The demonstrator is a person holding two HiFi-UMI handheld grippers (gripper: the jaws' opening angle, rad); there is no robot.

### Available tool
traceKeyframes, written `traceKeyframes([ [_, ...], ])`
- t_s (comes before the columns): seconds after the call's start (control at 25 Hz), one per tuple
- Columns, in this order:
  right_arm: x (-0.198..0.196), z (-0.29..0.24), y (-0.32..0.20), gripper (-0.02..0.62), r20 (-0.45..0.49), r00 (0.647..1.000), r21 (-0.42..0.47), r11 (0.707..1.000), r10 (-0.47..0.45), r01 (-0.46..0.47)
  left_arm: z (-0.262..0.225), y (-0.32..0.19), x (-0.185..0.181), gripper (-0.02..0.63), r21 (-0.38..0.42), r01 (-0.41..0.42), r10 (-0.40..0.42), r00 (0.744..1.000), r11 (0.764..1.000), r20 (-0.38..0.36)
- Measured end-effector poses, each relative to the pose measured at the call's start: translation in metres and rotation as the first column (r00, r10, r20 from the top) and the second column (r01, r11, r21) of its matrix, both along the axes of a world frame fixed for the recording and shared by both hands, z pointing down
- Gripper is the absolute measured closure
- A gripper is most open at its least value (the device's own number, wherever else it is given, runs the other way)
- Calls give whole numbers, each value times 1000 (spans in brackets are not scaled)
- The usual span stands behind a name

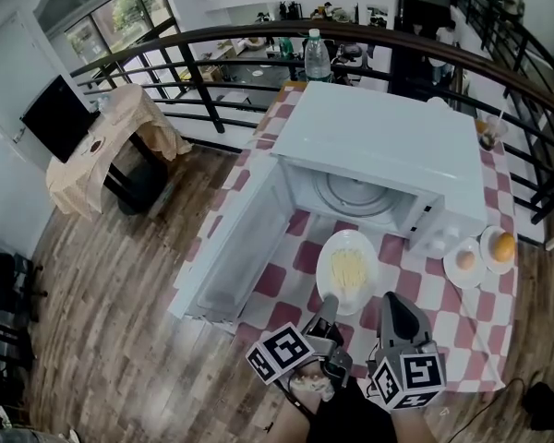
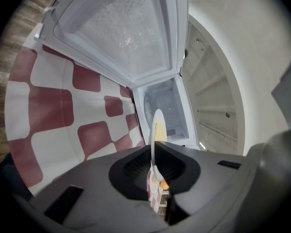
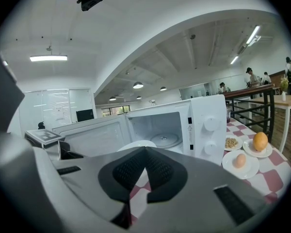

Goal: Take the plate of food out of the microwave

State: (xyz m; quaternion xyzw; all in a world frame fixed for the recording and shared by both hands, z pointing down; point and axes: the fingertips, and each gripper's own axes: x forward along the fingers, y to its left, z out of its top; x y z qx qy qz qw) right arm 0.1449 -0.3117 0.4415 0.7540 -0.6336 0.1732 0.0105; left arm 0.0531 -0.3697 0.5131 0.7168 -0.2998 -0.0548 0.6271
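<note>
The white plate (image 1: 348, 270) with pale yellow food is outside the white microwave (image 1: 379, 146), just in front of its open cavity and over the red-checked cloth. My left gripper (image 1: 328, 305) is shut on the plate's near rim. The left gripper view shows the plate (image 2: 156, 130) edge-on, pinched between the jaws. My right gripper (image 1: 394, 305) is just right of the plate with its jaws shut and nothing between them (image 3: 145, 154). The microwave door (image 1: 235, 247) hangs wide open to the left. The glass turntable (image 1: 355, 192) inside is bare.
Right of the microwave stand small plates with an egg (image 1: 464, 260) and an orange (image 1: 502, 246). A water bottle (image 1: 317, 55) stands behind the microwave. A black railing (image 1: 258, 40) runs round the far side of the table. The wooden floor lies left.
</note>
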Motion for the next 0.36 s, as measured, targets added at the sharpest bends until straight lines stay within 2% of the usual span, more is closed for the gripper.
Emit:
traceKeyframes([
  [0.36, -4, 4, 2, 603, 4, 1000, -2, 1000, -18, 18, 2, 4, 3, 560, 1, 0, 0, 1000, 1000, 4],
])
